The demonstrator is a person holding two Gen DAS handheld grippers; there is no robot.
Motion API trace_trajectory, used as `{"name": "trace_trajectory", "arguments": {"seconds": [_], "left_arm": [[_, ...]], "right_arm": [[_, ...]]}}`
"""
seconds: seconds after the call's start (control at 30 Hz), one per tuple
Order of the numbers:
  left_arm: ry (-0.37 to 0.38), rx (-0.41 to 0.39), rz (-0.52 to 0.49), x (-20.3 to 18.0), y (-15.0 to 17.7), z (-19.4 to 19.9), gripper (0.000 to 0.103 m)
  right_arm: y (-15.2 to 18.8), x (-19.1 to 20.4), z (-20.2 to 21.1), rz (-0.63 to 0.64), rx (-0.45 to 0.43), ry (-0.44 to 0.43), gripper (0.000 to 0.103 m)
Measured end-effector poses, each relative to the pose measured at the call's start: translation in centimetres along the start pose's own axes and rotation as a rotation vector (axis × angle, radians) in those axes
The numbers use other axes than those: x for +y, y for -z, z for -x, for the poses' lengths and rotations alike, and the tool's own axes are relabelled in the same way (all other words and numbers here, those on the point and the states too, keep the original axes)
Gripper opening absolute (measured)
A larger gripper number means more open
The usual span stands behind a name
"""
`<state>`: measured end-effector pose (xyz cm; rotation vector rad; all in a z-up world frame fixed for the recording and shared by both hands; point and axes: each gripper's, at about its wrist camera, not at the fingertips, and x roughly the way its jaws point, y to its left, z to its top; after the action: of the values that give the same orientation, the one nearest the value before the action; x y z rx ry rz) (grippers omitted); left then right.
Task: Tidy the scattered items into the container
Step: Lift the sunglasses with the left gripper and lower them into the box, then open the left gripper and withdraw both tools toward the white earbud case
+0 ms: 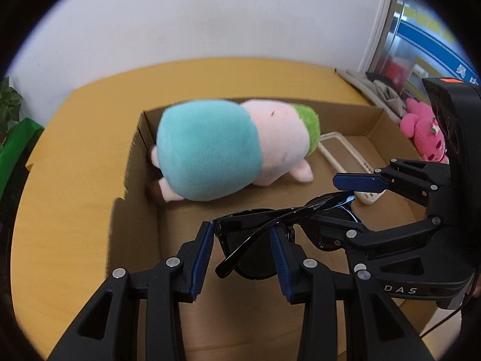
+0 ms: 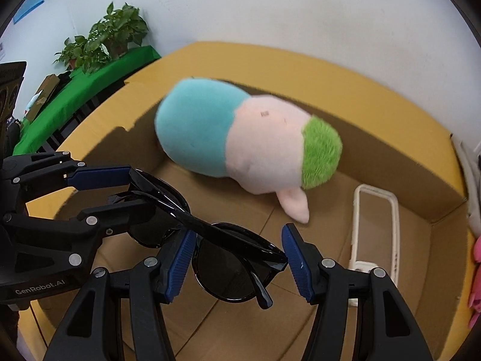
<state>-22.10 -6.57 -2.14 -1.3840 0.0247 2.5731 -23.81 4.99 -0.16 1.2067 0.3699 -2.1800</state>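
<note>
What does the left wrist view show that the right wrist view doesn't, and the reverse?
Left wrist only: the pink plush toy outside the box at the right, and a glass door behind it.

Right wrist only: the potted plants on a green-covered table at the left.

Both: the sunglasses held over the cardboard box, with the left claw around one lens and the right claw around the other; the plush toy in teal, pink and green and the white frame lying in the box.

Black sunglasses (image 1: 255,240) above cardboard box (image 1: 144,138), seemingly folded
</note>
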Motion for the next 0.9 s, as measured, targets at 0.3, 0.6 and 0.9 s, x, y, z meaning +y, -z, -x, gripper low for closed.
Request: {"name": "trace_trajectory", "arguments": {"seconds": [0.3, 0.6, 0.9], "left_arm": [[0.012, 0.154, 0.069, 1.1, -0.5, -3.2, 0.037], [-0.022, 0.214, 0.11, 1.9, 0.1, -5.0, 0.038], [-0.07, 0.021, 0.073, 1.2, 0.7, 1.5, 0.049]], "right_arm": [[0.5, -1.0, -3.7, -0.042, 0.074, -0.023, 0.062], [1.1, -1.4, -5.4, -0.059, 0.102, -0.035, 0.046], [2.0, -2.1, 2.4, -0.072, -0.087, 0.018, 0.095]]}}
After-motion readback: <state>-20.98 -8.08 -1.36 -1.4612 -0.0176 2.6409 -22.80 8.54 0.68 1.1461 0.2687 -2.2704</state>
